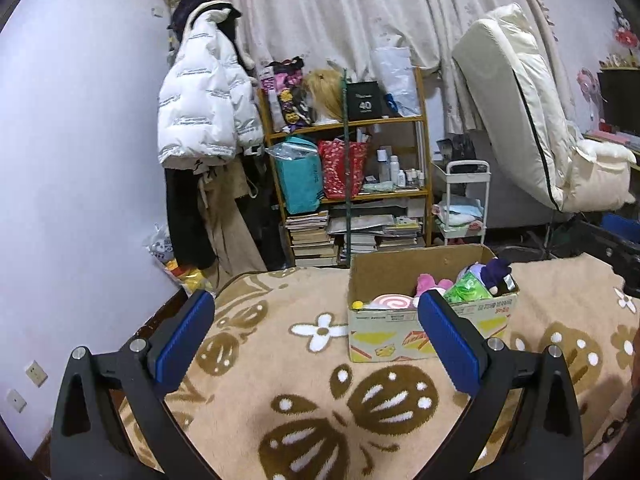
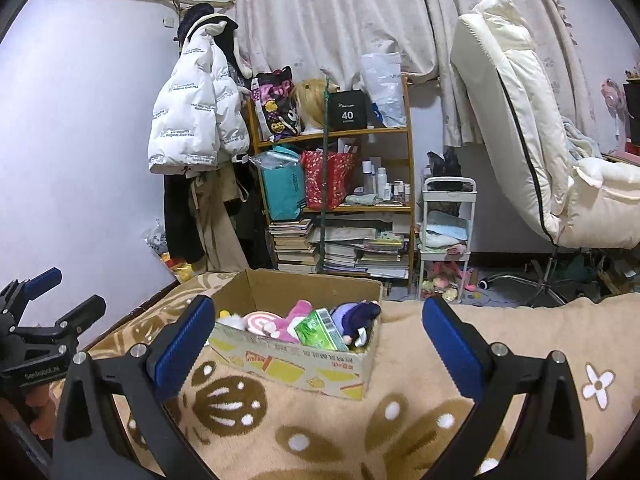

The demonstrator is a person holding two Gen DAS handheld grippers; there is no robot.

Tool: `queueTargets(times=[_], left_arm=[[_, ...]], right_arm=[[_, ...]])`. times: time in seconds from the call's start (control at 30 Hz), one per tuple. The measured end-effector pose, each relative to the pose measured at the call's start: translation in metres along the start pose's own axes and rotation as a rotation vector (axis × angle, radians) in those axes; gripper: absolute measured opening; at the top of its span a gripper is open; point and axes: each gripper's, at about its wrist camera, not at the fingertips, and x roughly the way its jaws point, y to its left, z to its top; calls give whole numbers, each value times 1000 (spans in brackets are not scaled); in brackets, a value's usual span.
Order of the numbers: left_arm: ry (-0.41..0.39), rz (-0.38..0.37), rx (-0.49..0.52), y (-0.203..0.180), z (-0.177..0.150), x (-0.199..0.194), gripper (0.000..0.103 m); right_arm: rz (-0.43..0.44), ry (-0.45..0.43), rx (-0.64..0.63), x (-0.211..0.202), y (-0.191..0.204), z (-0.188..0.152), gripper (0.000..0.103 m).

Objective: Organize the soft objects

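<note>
Nearest the cameras, both pairs of tongs stand wide apart with nothing between their blue pads: the left tongs [image 1: 312, 330] and the right tongs [image 2: 316, 334] each hover over a beige blanket [image 1: 280, 380] patterned with brown butterflies and white flowers. At the left edge of the right wrist view, the left tongs show again from the side, just above the blanket's edge.

Just beyond the pads, a cardboard box [image 2: 304, 368] sits on the blanket with its top open. Inside lie the soft things, packed side by side: a pink-and-white swirl cushion [image 2: 258, 322], a pink plush [image 2: 294, 316], a green tissue pack [image 2: 320, 330] tilted on its edge, and a purple plush [image 2: 358, 314] at the right end of the box. A small yellow piece peeks out at the left end.

Farther back, past the blanket's edge, a wooden shelf [image 2: 332, 132] holds bags, bottles and stacked books. A white puffer jacket [image 2: 192, 108] hangs on the wall to its left, a small white cart [image 2: 448, 216] stands to its right, and a cream padded chair [image 2: 520, 120] leans against the curtain.
</note>
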Motion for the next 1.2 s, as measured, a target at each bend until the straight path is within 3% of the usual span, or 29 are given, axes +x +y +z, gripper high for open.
queueTargets(times=[0.37,0.93,1.2], left_arm=[[17,-13,-25,4,-8,15,101],[87,-33,-26,-7,-15,45,101],[72,-19,0,-11,-16,46,101]], right_arm=[[-25,-8,25,-3,-13,-4,103],[-23,53,73,23,-25,-9,103],[-34,73,65,29,-24,-11,103]])
